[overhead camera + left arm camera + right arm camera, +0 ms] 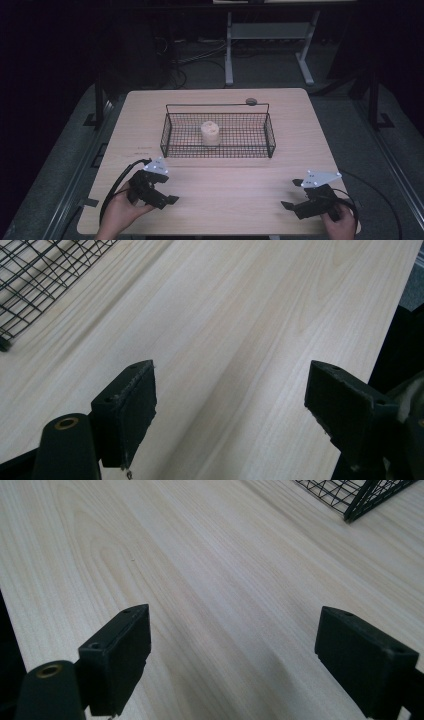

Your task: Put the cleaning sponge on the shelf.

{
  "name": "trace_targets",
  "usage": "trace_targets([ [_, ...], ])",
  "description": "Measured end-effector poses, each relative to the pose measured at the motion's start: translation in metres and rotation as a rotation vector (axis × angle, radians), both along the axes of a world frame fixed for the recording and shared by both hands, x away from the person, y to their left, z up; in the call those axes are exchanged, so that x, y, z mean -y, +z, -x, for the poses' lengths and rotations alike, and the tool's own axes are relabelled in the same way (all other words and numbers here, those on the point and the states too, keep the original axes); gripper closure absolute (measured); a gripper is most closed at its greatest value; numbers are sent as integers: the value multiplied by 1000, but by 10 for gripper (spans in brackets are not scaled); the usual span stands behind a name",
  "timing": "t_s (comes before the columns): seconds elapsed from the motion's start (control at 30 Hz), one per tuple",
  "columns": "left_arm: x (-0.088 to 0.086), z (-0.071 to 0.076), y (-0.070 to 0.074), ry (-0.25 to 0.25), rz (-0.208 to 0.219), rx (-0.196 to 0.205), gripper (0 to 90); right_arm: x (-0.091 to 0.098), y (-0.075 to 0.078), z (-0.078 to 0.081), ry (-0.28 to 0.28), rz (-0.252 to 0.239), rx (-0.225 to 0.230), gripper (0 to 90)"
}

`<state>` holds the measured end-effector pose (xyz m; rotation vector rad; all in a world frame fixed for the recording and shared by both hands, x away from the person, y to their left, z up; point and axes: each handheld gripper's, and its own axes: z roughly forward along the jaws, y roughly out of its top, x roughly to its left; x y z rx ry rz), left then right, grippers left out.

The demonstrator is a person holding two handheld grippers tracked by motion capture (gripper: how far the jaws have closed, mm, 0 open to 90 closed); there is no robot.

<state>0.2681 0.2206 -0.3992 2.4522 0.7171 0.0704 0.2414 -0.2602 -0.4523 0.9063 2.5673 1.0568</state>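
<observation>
I have both grippers parked low at the near edge of the table (220, 185), one at each corner, and neither has anything in it. My left gripper (165, 195) has its jaws spread wide: in the left gripper view the two black pads stand far apart with nothing but bare wood between them, and a corner of the wire basket (30, 285) shows at the upper left. My right gripper (295, 195) is the same, jaws wide, bare wood between them, with a corner of the basket showing at the upper right of its own view.

The thing nearest my work is the pale cup (210, 133), a small cream-coloured cup or tub as far as I can make out. It stands upright inside the basket (218, 150), about in the middle of its floor, well apart from both grippers. The basket sits across the middle of the table with its handle bar along the far side.

My reading is that the cup already being in the basket means either the placing is finished and I am back at rest, or a lift-out has not begun. Either way, no grasp is in hand at this moment, and any next step starts with a reach forward over the near wall of the basket
</observation>
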Motion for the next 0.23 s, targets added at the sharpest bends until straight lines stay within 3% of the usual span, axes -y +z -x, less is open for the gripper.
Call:
trace_targets([
  [0.23, -8, 13, -6, 25, 20, 15, 198, -1, 0, 1, 1, -2, 2, 142],
])
